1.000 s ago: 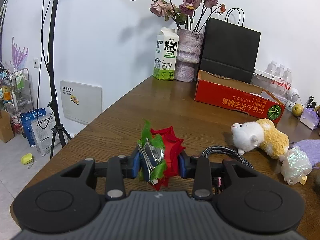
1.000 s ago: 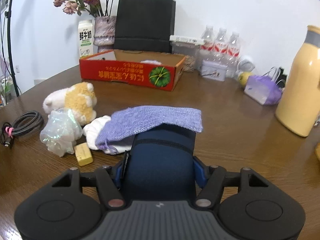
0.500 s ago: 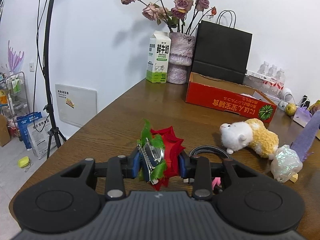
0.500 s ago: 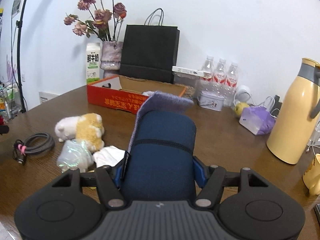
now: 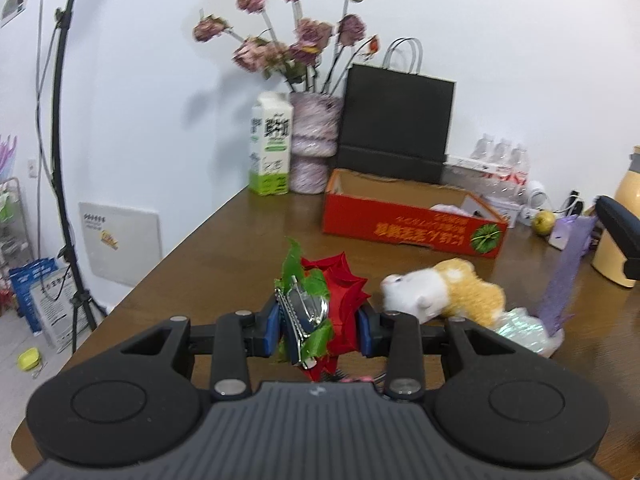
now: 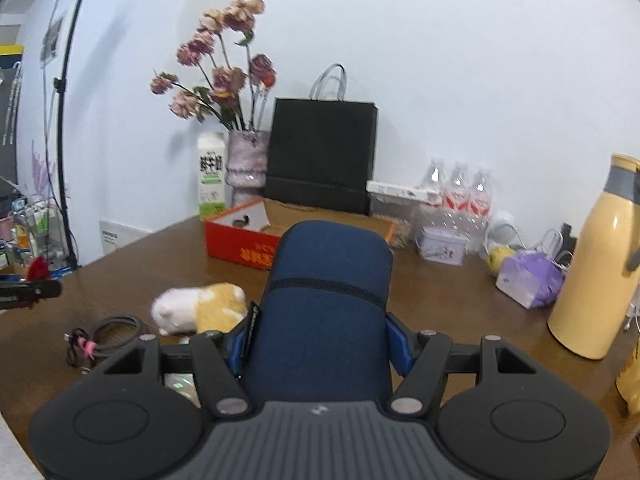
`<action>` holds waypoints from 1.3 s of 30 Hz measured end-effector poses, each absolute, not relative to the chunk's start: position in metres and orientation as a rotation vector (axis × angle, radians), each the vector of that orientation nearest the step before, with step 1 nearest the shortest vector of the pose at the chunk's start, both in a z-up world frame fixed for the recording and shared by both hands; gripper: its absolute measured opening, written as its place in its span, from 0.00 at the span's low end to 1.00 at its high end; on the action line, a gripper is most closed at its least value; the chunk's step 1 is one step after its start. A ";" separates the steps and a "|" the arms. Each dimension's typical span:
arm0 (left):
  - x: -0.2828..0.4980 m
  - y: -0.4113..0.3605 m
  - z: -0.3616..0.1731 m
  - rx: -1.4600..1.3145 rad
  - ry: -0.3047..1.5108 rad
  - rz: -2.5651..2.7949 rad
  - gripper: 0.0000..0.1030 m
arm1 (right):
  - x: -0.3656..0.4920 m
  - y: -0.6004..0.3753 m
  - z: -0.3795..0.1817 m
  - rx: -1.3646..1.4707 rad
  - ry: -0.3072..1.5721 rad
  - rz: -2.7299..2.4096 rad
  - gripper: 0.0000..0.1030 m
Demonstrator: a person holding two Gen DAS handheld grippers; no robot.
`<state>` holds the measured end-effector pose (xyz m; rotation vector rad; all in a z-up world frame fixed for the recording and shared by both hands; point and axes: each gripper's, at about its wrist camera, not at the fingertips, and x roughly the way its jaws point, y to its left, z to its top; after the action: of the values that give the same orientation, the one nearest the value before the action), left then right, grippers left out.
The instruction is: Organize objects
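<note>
My left gripper point(image 5: 318, 322) is shut on a red fabric flower clip point(image 5: 340, 292) with green leaves and a metal clasp, held above the wooden table point(image 5: 240, 248). My right gripper point(image 6: 320, 340) is shut on a dark blue fabric pouch point(image 6: 324, 300), which is lifted and fills the middle of the right wrist view. In the left wrist view the pouch's end point(image 5: 618, 228) shows at the right edge, and a purple knitted cloth point(image 5: 566, 276) hangs down from it. An open red cardboard box point(image 5: 412, 220) stands beyond both grippers.
A white and tan plush toy point(image 6: 200, 306), a coiled cable point(image 6: 104, 334) and an iridescent wrapper point(image 5: 524, 332) lie on the table. At the back are a milk carton point(image 5: 270, 148), a flower vase point(image 5: 314, 148), a black bag point(image 5: 396, 120) and bottles. A yellow flask point(image 6: 596, 264) is on the right.
Both grippers have risen. The right one lifted the blue pouch off the table, and the purple cloth that lay across its front slid off the tip. The flower clip stays gripped.
</note>
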<state>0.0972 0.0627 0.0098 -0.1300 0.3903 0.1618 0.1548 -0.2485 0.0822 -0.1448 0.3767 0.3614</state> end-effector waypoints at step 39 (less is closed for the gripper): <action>0.165 0.031 0.060 -0.083 0.355 0.043 0.36 | 0.201 -0.194 0.100 -0.084 0.411 0.469 0.62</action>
<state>0.1655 0.0309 0.0601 -0.0829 0.3551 0.0433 0.2011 -0.1943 0.0997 -0.0837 0.4106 0.4688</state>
